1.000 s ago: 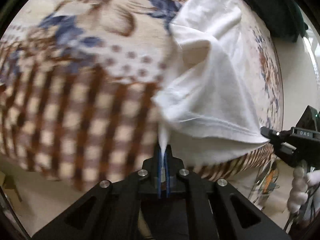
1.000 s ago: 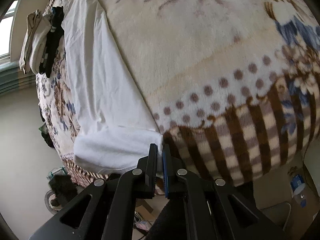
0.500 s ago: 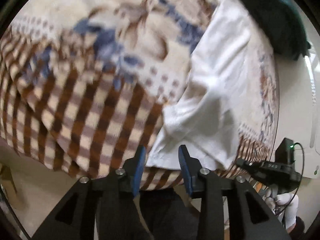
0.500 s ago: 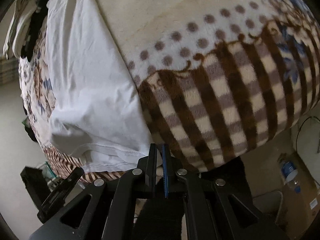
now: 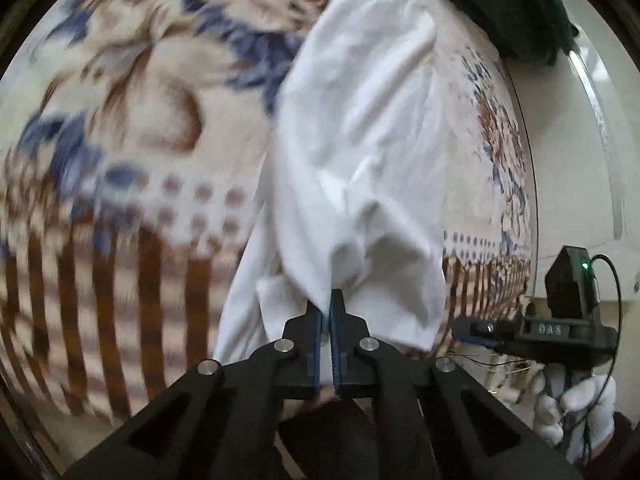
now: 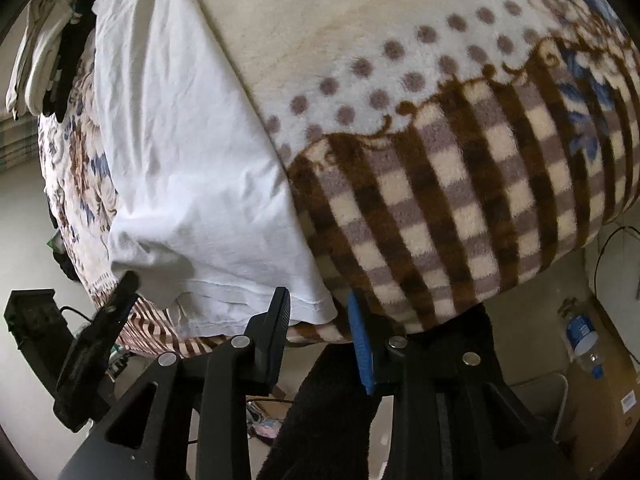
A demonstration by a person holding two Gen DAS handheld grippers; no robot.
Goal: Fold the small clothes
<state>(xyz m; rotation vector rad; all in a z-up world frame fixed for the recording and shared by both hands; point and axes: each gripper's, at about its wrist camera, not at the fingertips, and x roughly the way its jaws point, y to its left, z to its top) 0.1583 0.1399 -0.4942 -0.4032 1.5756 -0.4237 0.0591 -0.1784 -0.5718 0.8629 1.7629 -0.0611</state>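
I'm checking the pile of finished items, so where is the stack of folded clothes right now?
In the right wrist view, the folded clothes hang at the far upper left, on the blanket's far edge, just left of the white shirt.

A patterned blanket (image 6: 440, 140) covers the bed — a water bottle (image 6: 583, 339) stands on a cardboard box (image 6: 600, 412) nearby.

A garment (image 6: 180, 152) is lying on a blanket (image 6: 440, 184), along its left part, its near hem hanging over the near edge. Folded clothes (image 6: 44, 64) are sitting far left of it.
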